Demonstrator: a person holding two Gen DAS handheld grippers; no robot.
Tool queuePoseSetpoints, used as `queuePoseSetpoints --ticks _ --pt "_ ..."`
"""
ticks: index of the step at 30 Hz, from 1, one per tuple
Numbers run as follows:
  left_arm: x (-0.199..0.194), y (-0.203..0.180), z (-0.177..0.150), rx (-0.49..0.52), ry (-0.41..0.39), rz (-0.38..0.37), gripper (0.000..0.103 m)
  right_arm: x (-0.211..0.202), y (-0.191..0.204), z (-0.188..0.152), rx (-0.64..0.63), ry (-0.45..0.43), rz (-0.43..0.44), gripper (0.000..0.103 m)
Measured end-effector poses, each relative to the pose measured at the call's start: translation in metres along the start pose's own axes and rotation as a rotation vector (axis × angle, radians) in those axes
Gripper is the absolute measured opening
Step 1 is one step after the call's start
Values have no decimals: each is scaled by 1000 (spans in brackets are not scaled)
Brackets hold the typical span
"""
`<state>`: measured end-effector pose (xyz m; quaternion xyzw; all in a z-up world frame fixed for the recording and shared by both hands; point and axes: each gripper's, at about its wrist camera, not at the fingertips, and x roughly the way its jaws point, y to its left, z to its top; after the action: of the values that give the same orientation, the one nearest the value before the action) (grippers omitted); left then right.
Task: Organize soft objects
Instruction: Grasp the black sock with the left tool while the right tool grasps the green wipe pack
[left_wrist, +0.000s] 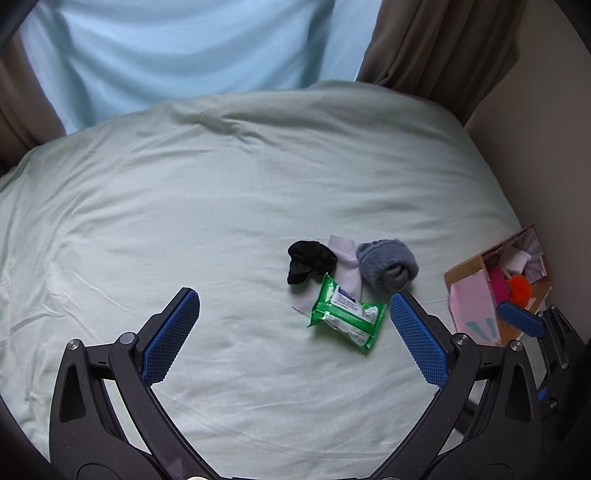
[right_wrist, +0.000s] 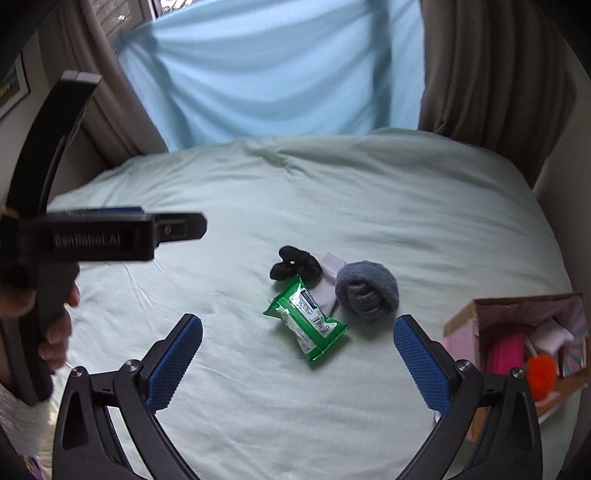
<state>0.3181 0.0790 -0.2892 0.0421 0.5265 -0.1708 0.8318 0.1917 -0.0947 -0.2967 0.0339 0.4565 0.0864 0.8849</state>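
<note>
Both grippers were held spread wide and empty above the pale green bedsheet (left_wrist: 184, 221). The left gripper (left_wrist: 291, 332) hung over bare sheet, with the pile just beyond its right finger at about one o'clock. The right gripper (right_wrist: 297, 354) was centred nearer the pile, which lay at twelve o'clock between its blue pads.

The step in hand was judged to be the pickup of the next soft item for the open cardboard box with pink lining (right_wrist: 476, 314), seen at three o'clock at the edge of the bed. The crinkly green plastic wipes pack (right_wrist: 306, 321) lay nearest and partly on top of the flat white cloth piece (right_wrist: 330, 280), so it would best be taken first. A grasp across its narrow width would be advised, the pads lowered until the sheet was almost touched, so that no bedding was pinched with it. The rolled grey fleece bundle (right_wrist: 369, 291) would need the full spread and a firm close.

Four loose things were counted on the bed: one wipes pack, one white cloth piece, one grey bundle and one black fabric scrunchie (right_wrist: 291, 267). One box was counted; inside it one orange pompom (right_wrist: 541, 373) was made out, the rest being too jumbled to count.
</note>
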Motion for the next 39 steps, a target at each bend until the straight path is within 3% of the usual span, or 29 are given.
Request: queuePoseSetpoints --ticks 13,15,17,22,26,30,34,39 --pt "155 -10 20 37 124 -19 102 127 -11 -15 -135 111 33 98" --pt "177 -12 20 47 148 -32 101 144 -9 -17 -179 123 40 92" --pt "197 -15 18 65 172 -30 97 162 -5 -21 -234 152 46 79" --pt "228 -17 14 85 210 -30 88 183 -6 -27 -255 175 58 74" --pt "239 -21 9 113 225 -24 74 191 -5 -32 -261 195 62 60" --pt "242 -27 8 145 224 -27 58 190 1 -34 -294 188 42 54" --pt "240 -34 8 177 218 -41 26 186 12 -37 -320 184 28 43" --pt "233 -35 4 167 198 -87 18 182 15 -35 -307 184 46 36"
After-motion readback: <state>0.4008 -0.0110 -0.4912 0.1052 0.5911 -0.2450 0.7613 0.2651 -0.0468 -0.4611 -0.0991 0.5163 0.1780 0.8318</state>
